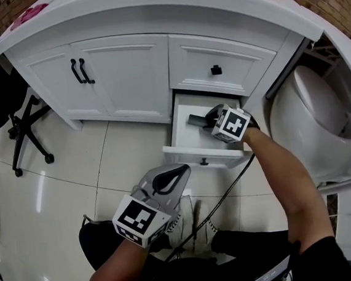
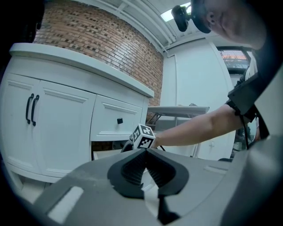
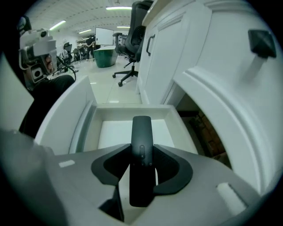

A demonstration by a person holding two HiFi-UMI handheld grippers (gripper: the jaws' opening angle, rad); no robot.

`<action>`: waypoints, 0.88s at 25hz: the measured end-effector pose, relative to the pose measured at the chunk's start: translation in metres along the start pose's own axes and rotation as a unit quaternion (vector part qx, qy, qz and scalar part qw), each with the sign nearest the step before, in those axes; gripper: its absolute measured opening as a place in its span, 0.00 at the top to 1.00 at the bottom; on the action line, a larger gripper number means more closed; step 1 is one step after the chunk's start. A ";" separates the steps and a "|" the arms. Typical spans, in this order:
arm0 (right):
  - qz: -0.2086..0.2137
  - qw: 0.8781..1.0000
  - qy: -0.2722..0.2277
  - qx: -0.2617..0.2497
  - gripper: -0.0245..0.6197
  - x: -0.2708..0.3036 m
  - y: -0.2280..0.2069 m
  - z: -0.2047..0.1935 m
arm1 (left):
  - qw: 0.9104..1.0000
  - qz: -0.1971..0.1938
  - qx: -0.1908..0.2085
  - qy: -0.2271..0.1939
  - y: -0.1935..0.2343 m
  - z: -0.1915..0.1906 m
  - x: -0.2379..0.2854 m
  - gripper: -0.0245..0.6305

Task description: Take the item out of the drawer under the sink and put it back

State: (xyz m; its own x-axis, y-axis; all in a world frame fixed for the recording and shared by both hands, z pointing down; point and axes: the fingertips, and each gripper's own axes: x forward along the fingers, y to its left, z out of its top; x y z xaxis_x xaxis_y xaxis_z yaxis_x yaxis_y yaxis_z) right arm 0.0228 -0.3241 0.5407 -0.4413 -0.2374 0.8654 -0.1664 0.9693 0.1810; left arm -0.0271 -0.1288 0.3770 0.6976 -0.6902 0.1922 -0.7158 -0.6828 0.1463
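A slim black remote control is clamped lengthwise between the pads of my right gripper. It hangs tilted downward over the open white drawer, whose floor shows bare beneath it. In the head view the right gripper reaches into the pulled-out drawer under the counter, with the remote dark at its tip. My left gripper is held low near my lap, well short of the drawer. Its jaws meet with nothing between them.
The white vanity has double doors with black handles to the left and a closed upper drawer with a black knob. A toilet stands at the right, an office chair base at the left. A cable trails from my right gripper.
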 end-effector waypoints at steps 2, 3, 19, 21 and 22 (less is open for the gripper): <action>-0.029 0.999 -0.032 0.002 0.70 -0.021 -0.001 0.016 | 1.000 0.004 -0.011 -0.005 0.001 0.004 -0.006 0.95; -0.044 0.998 -0.049 0.005 0.70 -0.032 -0.001 0.022 | 1.000 0.008 -0.011 -0.006 0.001 0.006 -0.008 0.95; -0.153 0.938 -0.281 0.135 0.70 -0.211 0.086 0.055 | 1.000 0.019 0.003 -0.015 -0.004 0.012 -0.012 0.95; -0.159 0.927 -0.301 0.157 0.70 -0.223 0.098 0.049 | 1.000 0.015 0.003 -0.016 -0.006 0.013 -0.011 0.95; -0.162 0.922 -0.310 0.167 0.70 -0.228 0.104 0.046 | 1.000 0.014 0.003 -0.016 -0.007 0.013 -0.011 0.95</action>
State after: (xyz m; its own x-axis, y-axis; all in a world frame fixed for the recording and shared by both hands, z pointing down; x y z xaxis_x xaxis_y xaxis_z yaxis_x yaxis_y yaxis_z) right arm 0.0660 -0.1721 0.3410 -0.7223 -0.6027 0.3393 -0.5952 0.7915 0.1389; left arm -0.0293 -0.1200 0.3613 0.6777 -0.7166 0.1646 -0.7352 -0.6644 0.1345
